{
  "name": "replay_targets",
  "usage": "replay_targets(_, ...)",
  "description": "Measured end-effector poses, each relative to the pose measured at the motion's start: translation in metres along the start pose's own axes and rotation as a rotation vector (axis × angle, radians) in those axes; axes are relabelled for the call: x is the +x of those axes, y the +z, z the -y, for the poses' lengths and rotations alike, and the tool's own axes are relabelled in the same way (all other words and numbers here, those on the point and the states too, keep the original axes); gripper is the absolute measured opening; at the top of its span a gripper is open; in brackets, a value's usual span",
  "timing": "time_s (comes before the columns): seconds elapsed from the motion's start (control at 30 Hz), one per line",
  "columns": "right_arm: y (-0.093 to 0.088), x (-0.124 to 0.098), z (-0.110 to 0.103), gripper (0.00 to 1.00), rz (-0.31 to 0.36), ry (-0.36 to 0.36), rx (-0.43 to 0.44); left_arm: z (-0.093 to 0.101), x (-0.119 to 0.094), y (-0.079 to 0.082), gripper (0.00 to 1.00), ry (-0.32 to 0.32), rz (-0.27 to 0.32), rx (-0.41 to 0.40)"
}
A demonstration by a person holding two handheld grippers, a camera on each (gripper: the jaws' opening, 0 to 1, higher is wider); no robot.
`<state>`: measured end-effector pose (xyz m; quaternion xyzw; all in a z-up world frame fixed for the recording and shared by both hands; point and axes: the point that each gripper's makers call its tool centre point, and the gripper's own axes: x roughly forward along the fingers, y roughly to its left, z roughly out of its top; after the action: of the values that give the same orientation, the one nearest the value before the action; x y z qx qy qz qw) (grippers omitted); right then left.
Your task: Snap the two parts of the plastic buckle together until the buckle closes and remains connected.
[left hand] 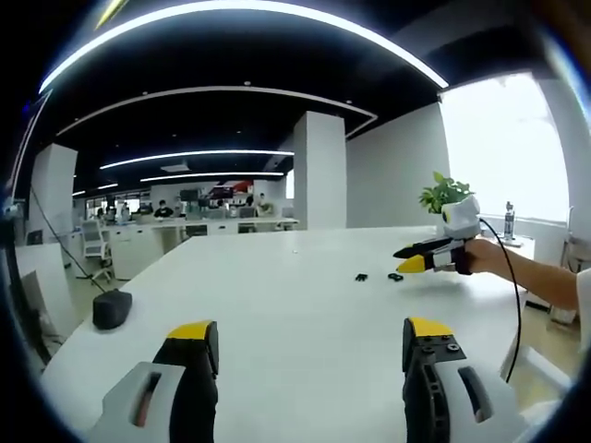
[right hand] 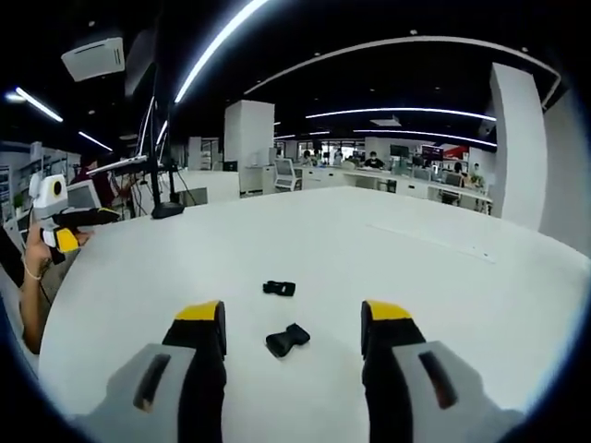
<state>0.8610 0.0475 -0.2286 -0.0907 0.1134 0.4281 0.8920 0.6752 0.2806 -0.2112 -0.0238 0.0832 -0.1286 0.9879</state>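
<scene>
In my left gripper view, the left gripper point(left hand: 309, 346) is spread wide over the bare white table point(left hand: 277, 295); a dark lump point(left hand: 112, 308) sits left, a potted plant point(left hand: 445, 195) far right, both buckle parts point(left hand: 379, 276) well ahead. In my right gripper view, the right gripper point(right hand: 292, 328) gapes wide, one buckle half point(right hand: 287, 340) between its jaws, the other half point(right hand: 279, 288) just beyond.

From the left gripper view we see the two buckle parts point(left hand: 377, 276) as tiny black specks, shapes too small to tell. The person's arm point(left hand: 545, 277) runs off the right edge. Distant office desks point(left hand: 199, 226) blur together, details unreadable.
</scene>
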Motion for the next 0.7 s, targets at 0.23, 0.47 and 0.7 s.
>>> replay_targets(0.23, 0.001, 0.008, -0.001, 0.6, 0.0, 0.049, 0.017, -0.001, 0.002, 0.0, 0.83, 0.0, -0.003, -0.002)
replay_targets(0.47, -0.002, 0.01, 0.001, 0.59, -0.012, 0.073, 0.021, 0.004, 0.002, 0.001, 0.83, -0.01, -0.003, 0.01)
replay_targets(0.7, 0.001, 0.013, 0.005, 0.57, -0.007, 0.089, 0.004, 0.006, 0.002, 0.004, 0.83, -0.013, 0.008, 0.009)
